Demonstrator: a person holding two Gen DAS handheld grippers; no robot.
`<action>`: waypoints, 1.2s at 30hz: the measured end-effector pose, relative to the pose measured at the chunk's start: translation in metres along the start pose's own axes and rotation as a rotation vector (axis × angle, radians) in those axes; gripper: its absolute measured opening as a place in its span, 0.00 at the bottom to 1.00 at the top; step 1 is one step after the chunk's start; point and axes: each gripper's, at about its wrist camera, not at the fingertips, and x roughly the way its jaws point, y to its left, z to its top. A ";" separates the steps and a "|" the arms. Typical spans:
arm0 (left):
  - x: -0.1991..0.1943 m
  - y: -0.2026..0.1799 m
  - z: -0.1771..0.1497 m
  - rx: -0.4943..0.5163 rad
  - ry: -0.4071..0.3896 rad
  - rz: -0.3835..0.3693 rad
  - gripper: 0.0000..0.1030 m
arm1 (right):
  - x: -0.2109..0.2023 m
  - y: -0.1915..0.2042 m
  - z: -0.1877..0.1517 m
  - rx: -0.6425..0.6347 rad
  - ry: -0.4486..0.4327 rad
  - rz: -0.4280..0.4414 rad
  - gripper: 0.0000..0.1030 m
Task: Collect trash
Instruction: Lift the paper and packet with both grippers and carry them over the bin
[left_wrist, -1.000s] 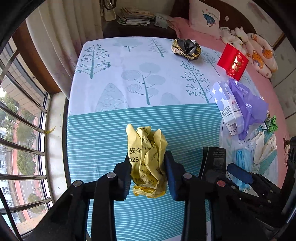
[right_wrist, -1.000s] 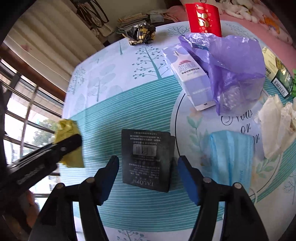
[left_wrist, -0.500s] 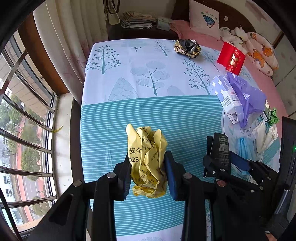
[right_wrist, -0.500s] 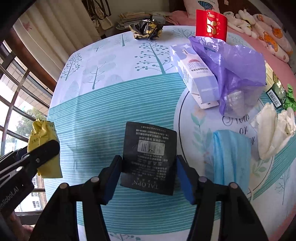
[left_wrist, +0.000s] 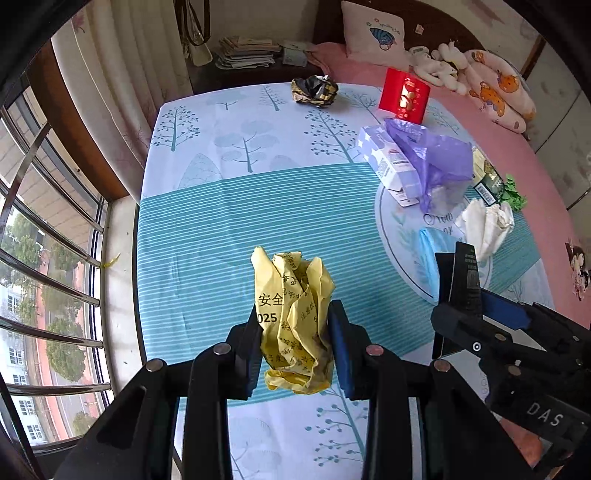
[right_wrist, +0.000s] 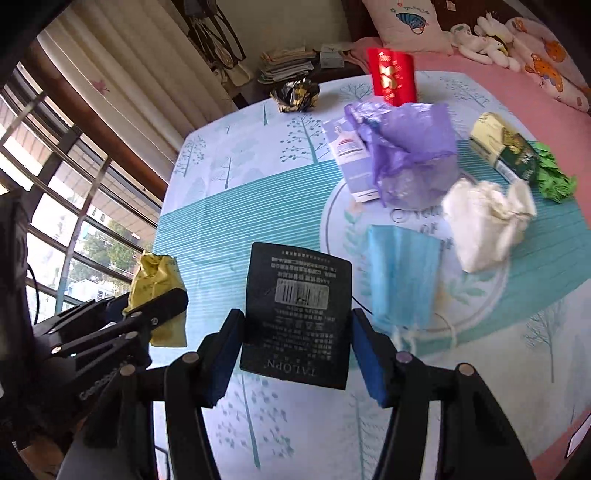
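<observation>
My left gripper (left_wrist: 295, 343) is shut on a crumpled yellow wrapper (left_wrist: 293, 321) and holds it above the table's near edge; the wrapper also shows in the right wrist view (right_wrist: 157, 291). My right gripper (right_wrist: 297, 350) is shut on a flat black packet (right_wrist: 297, 310) with a barcode, lifted off the table; the packet shows edge-on in the left wrist view (left_wrist: 467, 280). The two grippers are side by side, left of the other trash.
On the tree-print tablecloth (left_wrist: 221, 206) lie a blue face mask (right_wrist: 400, 273), white crumpled tissue (right_wrist: 484, 221), purple plastic bag (right_wrist: 410, 162) over a white carton (right_wrist: 351, 162), a red envelope (right_wrist: 393, 75), a black-gold wrapper (right_wrist: 295, 94) and a green pack (right_wrist: 513, 151). A barred window (left_wrist: 44, 258) is left.
My right gripper has closed on the black packet and lifted it off the table. Both grippers have risen and pulled back, the left still holding the yellow wrapper.
</observation>
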 end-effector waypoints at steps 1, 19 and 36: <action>-0.006 -0.007 -0.005 0.001 -0.010 0.000 0.30 | -0.010 -0.005 -0.004 -0.008 -0.007 0.009 0.56; -0.103 -0.184 -0.134 -0.024 -0.129 -0.004 0.30 | -0.161 -0.143 -0.123 -0.036 -0.098 0.077 0.56; -0.120 -0.290 -0.253 0.070 0.008 0.039 0.31 | -0.186 -0.228 -0.251 0.076 0.011 0.106 0.56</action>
